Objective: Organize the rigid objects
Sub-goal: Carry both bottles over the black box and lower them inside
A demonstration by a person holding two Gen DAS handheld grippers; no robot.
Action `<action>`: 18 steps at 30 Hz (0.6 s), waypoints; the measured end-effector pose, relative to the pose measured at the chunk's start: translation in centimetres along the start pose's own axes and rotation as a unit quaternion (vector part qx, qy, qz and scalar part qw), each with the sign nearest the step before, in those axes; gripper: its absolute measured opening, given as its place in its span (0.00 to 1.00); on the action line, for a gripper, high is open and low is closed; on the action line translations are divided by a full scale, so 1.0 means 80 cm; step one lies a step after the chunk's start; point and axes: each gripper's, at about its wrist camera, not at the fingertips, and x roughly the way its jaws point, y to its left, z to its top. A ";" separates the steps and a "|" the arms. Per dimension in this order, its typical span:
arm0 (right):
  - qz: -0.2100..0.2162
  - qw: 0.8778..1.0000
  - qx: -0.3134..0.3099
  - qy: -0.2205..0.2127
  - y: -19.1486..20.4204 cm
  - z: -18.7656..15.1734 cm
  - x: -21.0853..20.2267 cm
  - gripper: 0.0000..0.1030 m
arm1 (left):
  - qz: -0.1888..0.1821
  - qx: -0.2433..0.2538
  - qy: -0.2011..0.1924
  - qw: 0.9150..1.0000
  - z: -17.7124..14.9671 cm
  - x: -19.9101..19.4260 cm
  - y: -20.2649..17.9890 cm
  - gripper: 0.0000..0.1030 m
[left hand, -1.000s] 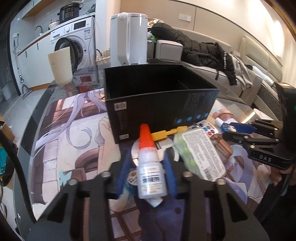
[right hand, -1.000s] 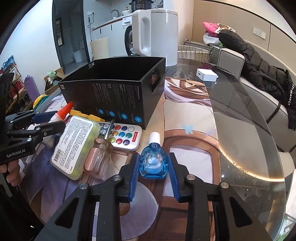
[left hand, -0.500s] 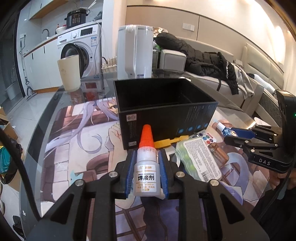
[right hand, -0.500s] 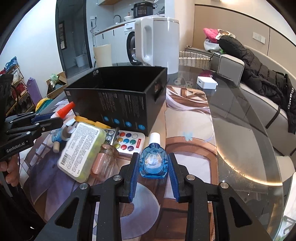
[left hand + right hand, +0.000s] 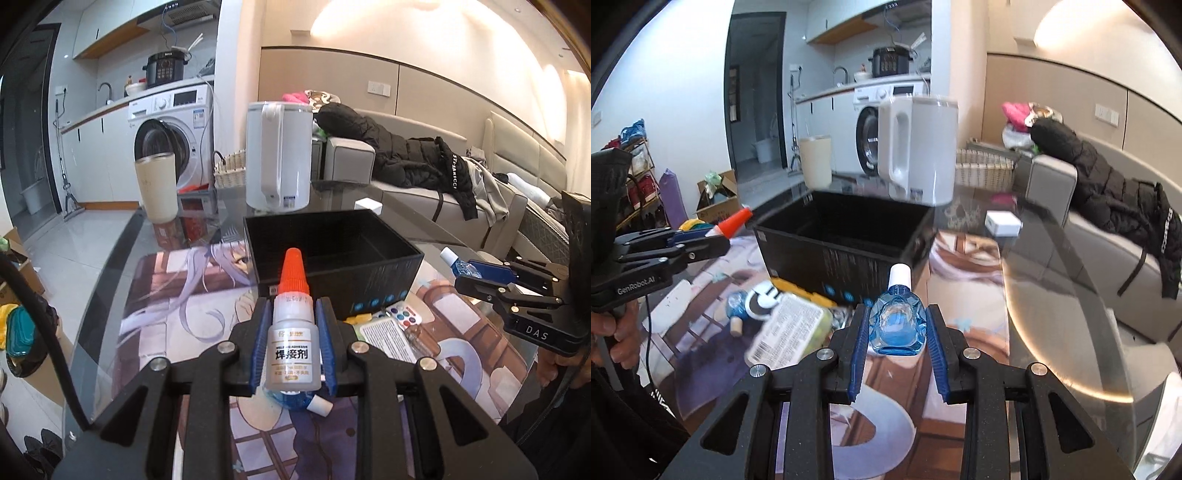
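My left gripper point(image 5: 293, 339) is shut on a white glue bottle point(image 5: 294, 347) with an orange cap, held upright above the table, short of the open black box point(image 5: 332, 254). My right gripper point(image 5: 897, 332) is shut on a small blue bottle point(image 5: 897, 325) with a white cap, lifted in front of the same box point(image 5: 842, 240). Each gripper shows in the other's view: the right one point(image 5: 480, 277) beside the box, the left one point(image 5: 701, 243) with the orange cap point(image 5: 735, 223) sticking out.
On the table lie a green labelled case point(image 5: 786, 328), a paint palette point(image 5: 400, 315), a yellow tool point(image 5: 801, 291) and another blue bottle point(image 5: 737, 308). A white kettle point(image 5: 277, 162) and a beige cup point(image 5: 157, 188) stand behind the box. A small white box point(image 5: 1003, 223) lies farther right.
Both grippers have risen from the table with their bottles and moved toward the black box. The glue bottle now stands upright in the left gripper.
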 end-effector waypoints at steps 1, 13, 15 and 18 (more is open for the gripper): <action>-0.002 1.000 0.000 -0.003 0.000 0.003 -0.001 0.30 | -0.001 0.000 -0.001 1.000 0.002 0.000 0.000 0.23; 0.004 0.999 -0.004 -0.035 0.000 0.047 -0.014 0.30 | 0.009 -0.006 -0.026 1.000 0.032 -0.004 0.004 0.23; 0.003 0.999 -0.007 -0.039 0.002 0.055 -0.012 0.30 | 0.009 -0.008 -0.030 0.999 0.037 -0.003 0.007 0.23; 0.005 0.999 -0.011 -0.042 0.002 0.067 -0.009 0.30 | 0.010 -0.007 -0.033 0.999 0.047 -0.001 0.008 0.23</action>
